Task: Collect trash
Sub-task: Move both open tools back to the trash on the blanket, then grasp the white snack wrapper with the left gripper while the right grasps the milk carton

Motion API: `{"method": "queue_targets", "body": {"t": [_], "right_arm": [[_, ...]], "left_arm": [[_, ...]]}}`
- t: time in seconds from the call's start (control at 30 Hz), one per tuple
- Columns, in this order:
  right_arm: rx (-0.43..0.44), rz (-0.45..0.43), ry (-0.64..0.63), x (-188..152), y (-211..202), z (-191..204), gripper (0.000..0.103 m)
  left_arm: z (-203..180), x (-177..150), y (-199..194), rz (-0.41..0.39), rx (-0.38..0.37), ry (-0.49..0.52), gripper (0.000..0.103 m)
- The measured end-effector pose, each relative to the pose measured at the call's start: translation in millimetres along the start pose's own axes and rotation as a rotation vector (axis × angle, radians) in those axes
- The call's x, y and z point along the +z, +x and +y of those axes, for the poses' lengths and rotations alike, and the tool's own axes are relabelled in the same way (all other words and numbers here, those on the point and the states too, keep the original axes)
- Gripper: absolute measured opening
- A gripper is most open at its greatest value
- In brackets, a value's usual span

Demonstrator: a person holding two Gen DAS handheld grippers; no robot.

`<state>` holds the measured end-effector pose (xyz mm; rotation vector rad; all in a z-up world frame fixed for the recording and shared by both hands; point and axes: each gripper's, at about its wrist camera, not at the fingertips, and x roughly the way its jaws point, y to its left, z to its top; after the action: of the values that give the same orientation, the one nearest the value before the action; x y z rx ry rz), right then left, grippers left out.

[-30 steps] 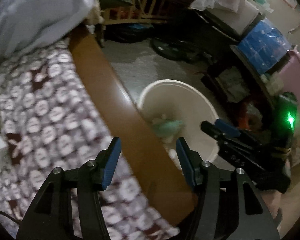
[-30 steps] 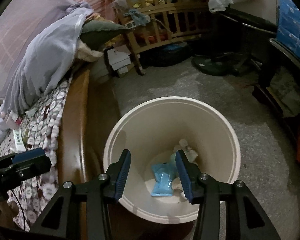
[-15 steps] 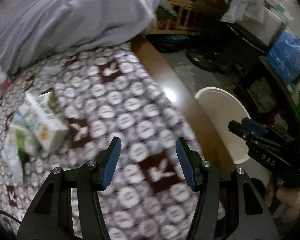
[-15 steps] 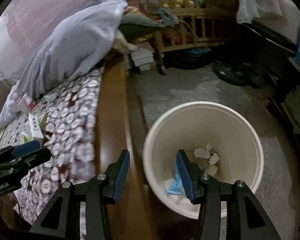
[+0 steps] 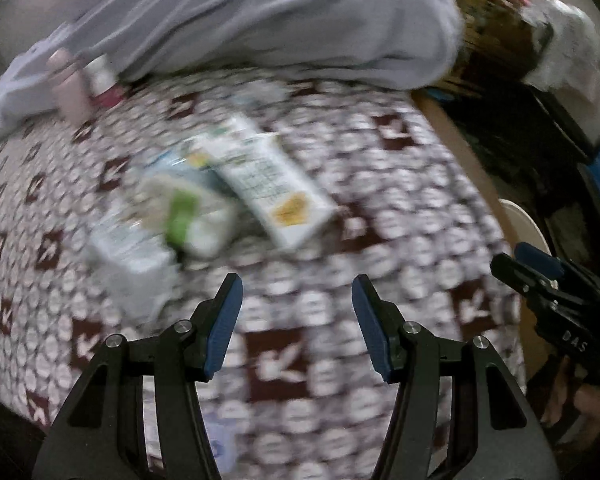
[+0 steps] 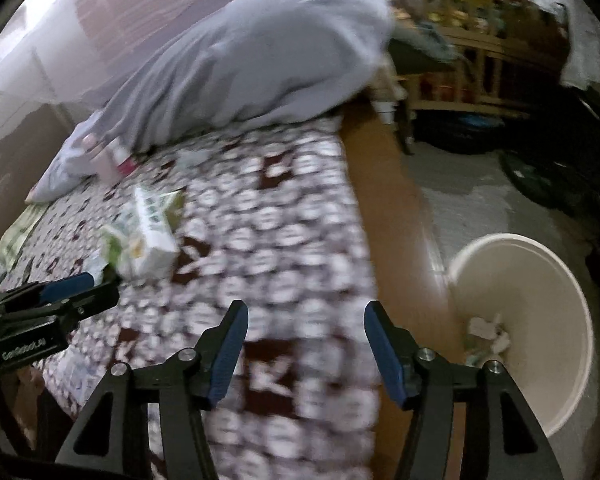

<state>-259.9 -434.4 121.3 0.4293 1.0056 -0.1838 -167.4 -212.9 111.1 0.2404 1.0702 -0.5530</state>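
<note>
While both claws gape empty, cartons (image 5: 276, 184) lie ahead-left of the left claw (image 5: 296, 320).

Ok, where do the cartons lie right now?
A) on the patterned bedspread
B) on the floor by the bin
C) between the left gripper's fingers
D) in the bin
A: the cartons lie in a loose cluster on the bedspread, ahead of the open left gripper, while the bin stands on the floor beside the bed.

Two grippers (image 5: 297, 296) (image 6: 305, 322), one bin (image 6: 540, 264), roughly three cartons (image 5: 276, 184), one grey blanket (image 5: 260, 20).
</note>
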Motion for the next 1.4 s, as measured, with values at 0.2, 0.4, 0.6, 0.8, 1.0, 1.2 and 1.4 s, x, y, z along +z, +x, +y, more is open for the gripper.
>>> {"method": "queue_targets", "body": {"t": [0.2, 0.4, 0.6, 0.8, 1.0, 1.2, 1.4], "right_arm": [[0.068, 0.022, -0.107, 11.3, 27.0, 56.1, 0.06], [0.116, 0.034, -0.201, 29.7, 54.5, 104.1, 0.066], [0.123, 0.05, -0.273, 50.7, 84.3, 137.6, 0.066], [0.103, 0.046, -0.297, 66.6, 108.3, 152.1, 0.067], [0.12, 0.072, -0.309, 72.3, 130.2, 157.9, 0.068], [0.129, 0.089, -0.312, 70.2, 144.2, 160.5, 0.068], [0.138, 0.087, -0.3, 68.0, 147.3, 160.0, 0.068]], "left_arm": [[76.0, -10.7, -3.1, 0.024, 0.018, -0.175, 0.055], [132.2, -20.9, 4.0, 0.047, 0.034, -0.319, 0.056], [158.4, -16.8, 23.0, 0.058, -0.015, -0.434, 0.058], [176.7, -8.0, 50.7, 0.071, -0.031, -0.556, 0.06], [178.9, -0.7, 65.8, 0.071, -0.042, -0.573, 0.067], [196.3, -0.3, 50.8, -0.016, -0.067, -0.641, 0.069], [199.0, -2.1, 77.1, 0.092, -0.084, -0.654, 0.069]]}}
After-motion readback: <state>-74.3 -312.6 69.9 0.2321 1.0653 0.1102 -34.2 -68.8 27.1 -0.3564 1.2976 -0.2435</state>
